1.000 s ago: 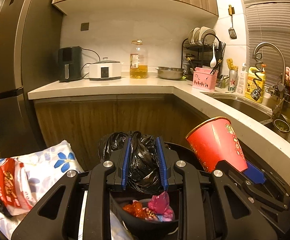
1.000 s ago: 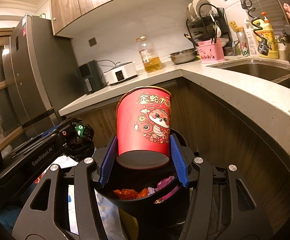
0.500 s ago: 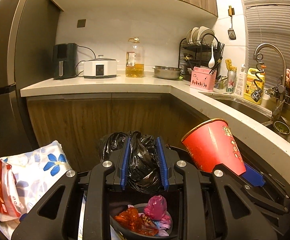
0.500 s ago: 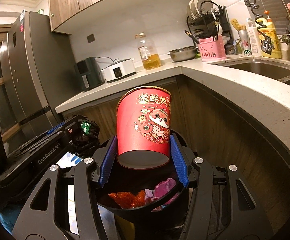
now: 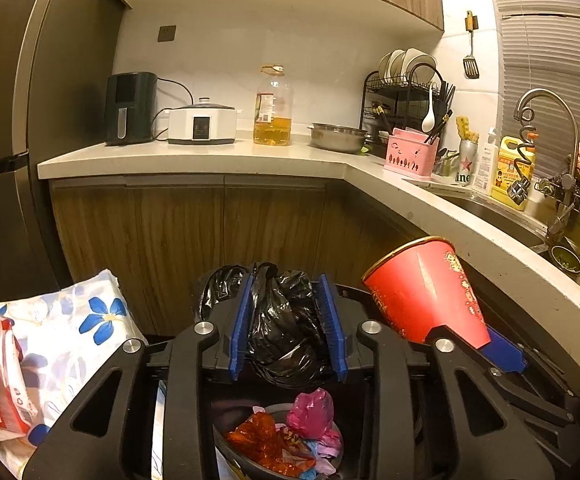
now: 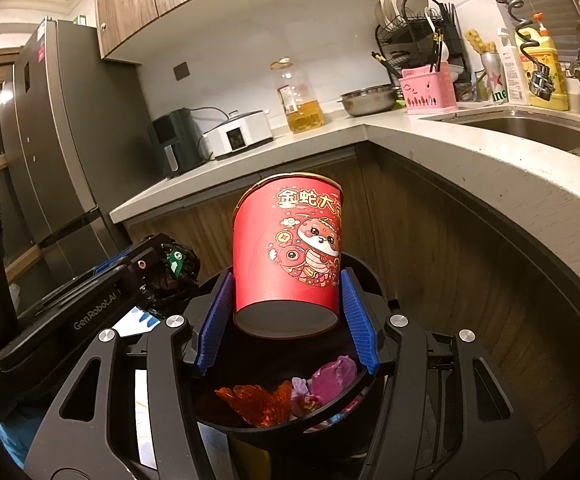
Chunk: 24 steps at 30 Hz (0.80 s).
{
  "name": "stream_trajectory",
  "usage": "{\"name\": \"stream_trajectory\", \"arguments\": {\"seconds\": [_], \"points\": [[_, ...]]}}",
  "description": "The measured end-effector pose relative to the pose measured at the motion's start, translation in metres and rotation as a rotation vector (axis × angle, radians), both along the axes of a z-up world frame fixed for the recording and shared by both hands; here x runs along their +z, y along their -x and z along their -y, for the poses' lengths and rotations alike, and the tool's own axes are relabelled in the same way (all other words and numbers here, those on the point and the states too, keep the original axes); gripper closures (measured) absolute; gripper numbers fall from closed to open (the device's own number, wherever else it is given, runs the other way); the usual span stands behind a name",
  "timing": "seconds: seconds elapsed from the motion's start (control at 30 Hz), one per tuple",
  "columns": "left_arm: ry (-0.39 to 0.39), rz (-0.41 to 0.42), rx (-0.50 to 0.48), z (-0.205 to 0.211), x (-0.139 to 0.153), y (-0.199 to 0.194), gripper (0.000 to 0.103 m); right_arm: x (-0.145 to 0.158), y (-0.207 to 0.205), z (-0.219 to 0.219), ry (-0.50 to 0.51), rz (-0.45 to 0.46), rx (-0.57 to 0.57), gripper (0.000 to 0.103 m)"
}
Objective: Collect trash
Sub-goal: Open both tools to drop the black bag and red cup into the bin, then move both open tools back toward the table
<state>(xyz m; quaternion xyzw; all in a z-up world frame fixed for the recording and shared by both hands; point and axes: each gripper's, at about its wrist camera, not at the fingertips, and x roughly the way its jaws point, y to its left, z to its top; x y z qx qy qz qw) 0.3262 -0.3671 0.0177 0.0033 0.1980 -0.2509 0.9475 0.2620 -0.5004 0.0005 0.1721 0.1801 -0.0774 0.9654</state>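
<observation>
Nearest, the bin [image 6: 290, 420] below both tools already holds wrappers [image 5: 286, 440]. Above it, the left gripper [image 5: 288, 328] clamps a black trash bag [image 5: 282, 332]; the right gripper [image 6: 286, 316] grips a red paper cup [image 6: 288, 256] (neither dropped yet). Judged roughly midway; worktop beyond untouched.

A thin, crinkled black plastic bag [image 5: 286, 328], glossy where light catches it, is pinched between ribbed blue pads [image 5: 331, 328] that look rubbery, set on matt black plastic fingers. The red cup [image 6: 288, 252] is seen as smooth paper with a faint sheen and gilt print. Shiny foil-like red and pink wrappers [image 6: 286, 396] are shown in a matt black bin [image 6: 278, 426]. Far off, the counter [image 5: 210, 156] is read as pale speckled stone, the cabinets [image 5: 194, 236] as grained wood, the bowl [image 5: 337, 137] and faucet [image 5: 545, 120] as polished metal, the fridge [image 6: 58, 140] as brushed steel.
</observation>
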Motion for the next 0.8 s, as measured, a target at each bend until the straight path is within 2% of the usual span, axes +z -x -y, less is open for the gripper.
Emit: {"name": "stream_trajectory", "arguments": {"seconds": [0.1,0.17,0.27,0.43,0.5,0.63,0.8], "points": [[-0.003,0.000,0.006,-0.001,-0.002,-0.001,0.059,-0.003,-0.002,0.000,-0.001,-0.011,-0.002,0.046],[-0.002,0.002,0.011,-0.003,-0.002,-0.002,0.048,-0.005,-0.002,0.002,-0.007,-0.019,-0.006,0.039],[0.010,-0.006,0.025,-0.009,-0.002,-0.002,0.037,-0.008,-0.001,0.006,-0.016,-0.030,-0.023,0.038],[0.022,-0.018,0.042,-0.018,-0.002,-0.002,0.028,-0.012,0.003,0.005,0.000,-0.060,-0.041,0.033],[0.017,-0.022,0.056,-0.021,-0.002,0.000,0.021,-0.013,0.006,0.003,0.007,-0.068,-0.049,0.030],[0.012,-0.033,0.082,-0.031,-0.004,0.007,0.017,-0.010,0.011,-0.002,0.030,-0.080,-0.059,0.027],[-0.038,-0.037,0.126,-0.042,-0.004,0.022,0.015,-0.003,0.022,-0.014,0.085,-0.083,-0.072,0.021]]}}
